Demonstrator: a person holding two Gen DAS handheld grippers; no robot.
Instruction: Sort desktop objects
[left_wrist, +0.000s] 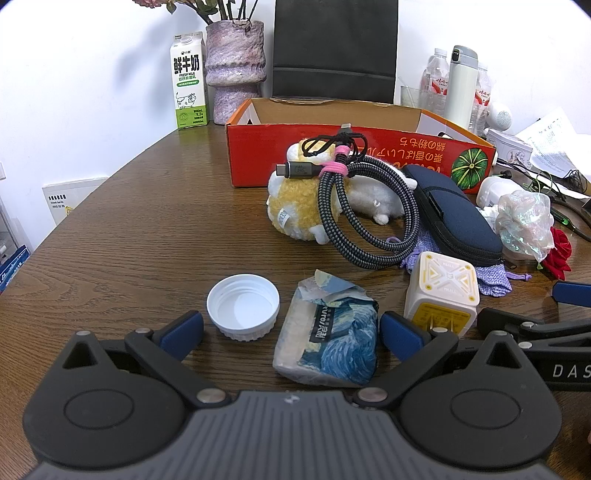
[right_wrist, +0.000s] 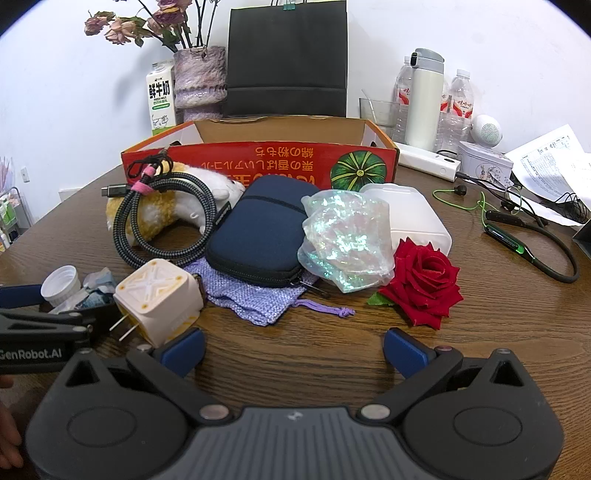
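Both grippers hovered low over the bench (left_wrist: 147, 221), jaws spread wide, nothing between the pads. Left gripper (left_wrist: 291, 328) sat over a tissue pack (left_wrist: 328, 339), with a white lid (left_wrist: 243, 306) just beside it. Right gripper (right_wrist: 293, 347) faced bare wood, a red rose (right_wrist: 421, 280) and a purple pouch (right_wrist: 255, 299) just ahead. The sorting box (right_wrist: 258, 162) stood behind the clutter, apparently empty, though its floor was mostly hidden.

Risks, as judged: the braided cable (left_wrist: 369, 206) draped over the plush toy (left_wrist: 303, 206) could snag and drag neighbours if lifted. The plug adapter (right_wrist: 159, 299) sat close to the left gripper, so the two grippers could collide. The soft tissue pack may crumple or slip.
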